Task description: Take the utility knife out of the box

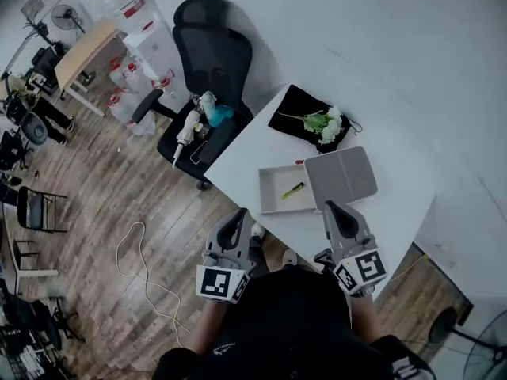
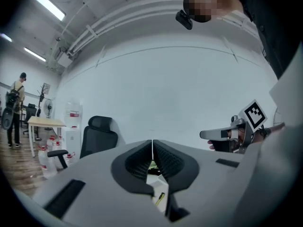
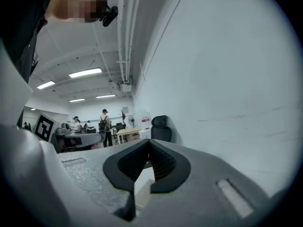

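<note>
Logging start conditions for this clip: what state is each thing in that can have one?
Box: open, on the white table.
Lid: off the top, lying flat beside the box.
Utility knife: lying inside the box, not gripped.
Left gripper: shut, empty.
Right gripper: shut, empty.

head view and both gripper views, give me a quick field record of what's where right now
box: open, on the white table, near the person's edge
utility knife: yellow, lying inside the box, untouched
lid: flat beside the box, on its right
left hand-held gripper: jaws together, empty, short of the box
right hand-held gripper: jaws together, empty, by the lid's near edge
far side of table: white flowers on a black cloth
</note>
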`<state>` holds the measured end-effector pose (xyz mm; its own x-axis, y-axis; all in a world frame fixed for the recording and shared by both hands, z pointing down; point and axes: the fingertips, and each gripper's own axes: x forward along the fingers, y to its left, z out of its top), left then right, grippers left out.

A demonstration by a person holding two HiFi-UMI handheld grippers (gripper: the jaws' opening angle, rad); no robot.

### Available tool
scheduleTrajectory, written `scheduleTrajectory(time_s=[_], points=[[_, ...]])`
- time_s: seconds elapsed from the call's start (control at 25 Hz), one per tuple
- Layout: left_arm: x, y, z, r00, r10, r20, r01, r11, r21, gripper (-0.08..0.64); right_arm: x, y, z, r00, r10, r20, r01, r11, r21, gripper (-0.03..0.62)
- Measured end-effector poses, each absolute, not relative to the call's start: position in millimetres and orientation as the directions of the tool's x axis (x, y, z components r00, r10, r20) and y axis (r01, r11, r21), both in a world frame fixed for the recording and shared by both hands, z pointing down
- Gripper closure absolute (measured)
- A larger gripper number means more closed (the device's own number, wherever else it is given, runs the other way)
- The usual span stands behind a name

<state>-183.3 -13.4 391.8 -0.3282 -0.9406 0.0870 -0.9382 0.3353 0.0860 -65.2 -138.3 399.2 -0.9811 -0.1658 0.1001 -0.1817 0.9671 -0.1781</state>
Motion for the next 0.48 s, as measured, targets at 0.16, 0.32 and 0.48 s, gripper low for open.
scheduleTrajectory(time_s=[0.16,0.32,0.48], points=[[-194.4,-45.9,388.7,-0.173,-0.981,0.083,-0.979,0.18,0.091,0.549,-52.4,-150.1,395.0,-0.936,-0.33,0.122,-0.348,0.921,-0.174,0.588],[-212.5,-74.7,388.8,-0.057,-0.995,0.079,-0.993,0.065,0.103,0.549,-51.1,-156.4,397.1,-0.884,-0.442,0.154,-0.464,0.869,-0.169,0.588],[-223.0,-95.6,397.6,0.047,-0.994,0.094,-0.991,-0.034,0.127,0.549,-56.6,-158.2,395.3,-0.831,-0.533,0.157,-0.554,0.816,-0.161,0.588]])
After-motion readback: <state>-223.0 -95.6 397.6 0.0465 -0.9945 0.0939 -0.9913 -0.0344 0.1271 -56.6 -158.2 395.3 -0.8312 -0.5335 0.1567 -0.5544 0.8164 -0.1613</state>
